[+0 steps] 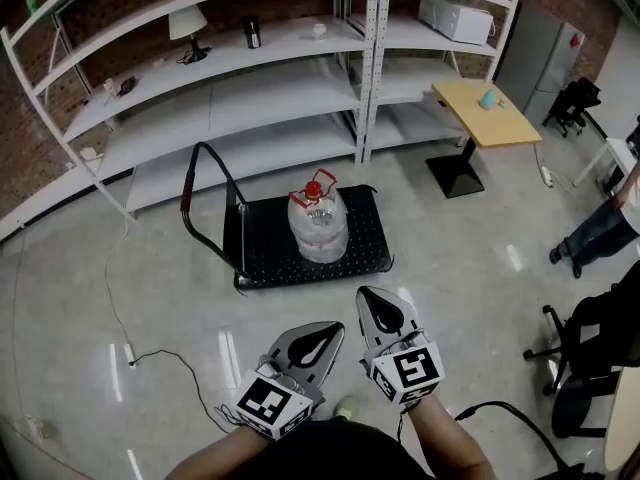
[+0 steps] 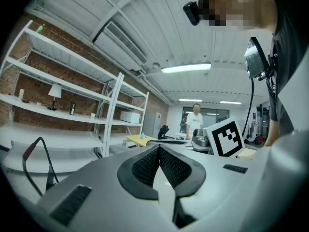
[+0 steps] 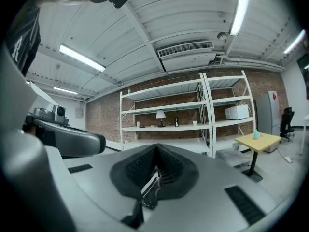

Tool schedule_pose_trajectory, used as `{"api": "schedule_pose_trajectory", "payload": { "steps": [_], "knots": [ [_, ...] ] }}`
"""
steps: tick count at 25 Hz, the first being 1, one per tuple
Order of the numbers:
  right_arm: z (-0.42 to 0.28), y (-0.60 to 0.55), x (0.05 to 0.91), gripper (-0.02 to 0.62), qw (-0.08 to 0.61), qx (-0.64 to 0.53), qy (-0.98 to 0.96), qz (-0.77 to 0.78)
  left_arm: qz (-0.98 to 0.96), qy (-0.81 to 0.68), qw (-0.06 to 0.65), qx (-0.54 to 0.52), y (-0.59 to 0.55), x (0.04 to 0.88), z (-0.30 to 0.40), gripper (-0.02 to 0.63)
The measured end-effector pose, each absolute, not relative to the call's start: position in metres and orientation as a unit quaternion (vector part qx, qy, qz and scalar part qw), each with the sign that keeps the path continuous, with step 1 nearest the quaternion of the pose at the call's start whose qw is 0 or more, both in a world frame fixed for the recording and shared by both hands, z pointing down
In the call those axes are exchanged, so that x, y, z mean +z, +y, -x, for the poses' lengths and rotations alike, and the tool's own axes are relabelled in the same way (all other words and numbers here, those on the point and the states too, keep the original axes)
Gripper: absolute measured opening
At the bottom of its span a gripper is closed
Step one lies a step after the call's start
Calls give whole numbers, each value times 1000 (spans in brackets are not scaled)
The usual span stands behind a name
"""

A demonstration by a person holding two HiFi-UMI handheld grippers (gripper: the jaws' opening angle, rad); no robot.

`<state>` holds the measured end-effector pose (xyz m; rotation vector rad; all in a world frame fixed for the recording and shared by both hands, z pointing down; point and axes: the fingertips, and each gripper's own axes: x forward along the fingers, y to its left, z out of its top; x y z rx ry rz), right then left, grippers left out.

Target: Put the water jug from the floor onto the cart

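The clear water jug [image 1: 319, 224] with a red cap stands upright on the black platform cart [image 1: 372, 250], in the middle of its deck. Both grippers hang near my body, well short of the cart and apart from the jug. My left gripper [image 1: 329, 330] is shut with nothing between its pads [image 2: 158, 149]. My right gripper [image 1: 376, 298] is shut too, its jaws closed tip to tip and empty [image 3: 156, 148]. Neither gripper view shows the jug.
The cart's push handle [image 1: 208, 190] rises at its left end. White metal shelving [image 1: 250, 78] lines the brick wall behind. A wooden table [image 1: 487, 114] stands at right, office chairs [image 1: 590, 358] at lower right. A cable [image 1: 165, 356] lies on the floor at left. A person [image 1: 605, 223] stands at far right.
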<state>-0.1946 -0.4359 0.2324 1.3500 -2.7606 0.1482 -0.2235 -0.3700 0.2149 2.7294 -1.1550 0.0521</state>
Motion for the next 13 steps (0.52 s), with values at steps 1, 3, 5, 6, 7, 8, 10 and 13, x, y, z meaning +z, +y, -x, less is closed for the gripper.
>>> {"api": "schedule_pose_trajectory", "payload": {
  "steps": [1,3,5,6,7,8,10,13],
  "knots": [
    [194,-431,230,2,33,43,-896,-440,-918,-388,84,16,-367,213,224,3],
    [193,-423,226,2,34,35,-894,-445,-919,-387,78,14,-361,211,226,3],
    [196,-418,222,2,36,32,-891,-451,-920,-385,75,14,-357,208,228,3],
    [198,-415,220,2,37,31,-891,-452,-920,-385,74,14,-355,207,231,3],
    [201,-411,218,2,38,32,-890,-453,-920,-385,75,14,-351,205,233,3],
    [204,-405,217,2,38,35,-889,-455,-919,-386,78,15,-347,204,236,3],
    [210,-396,212,2,35,40,-888,-458,-918,-388,79,17,-339,200,244,3],
    [220,-389,201,2,27,34,-887,-460,-918,-390,67,13,-332,189,255,3]
  ]
}}
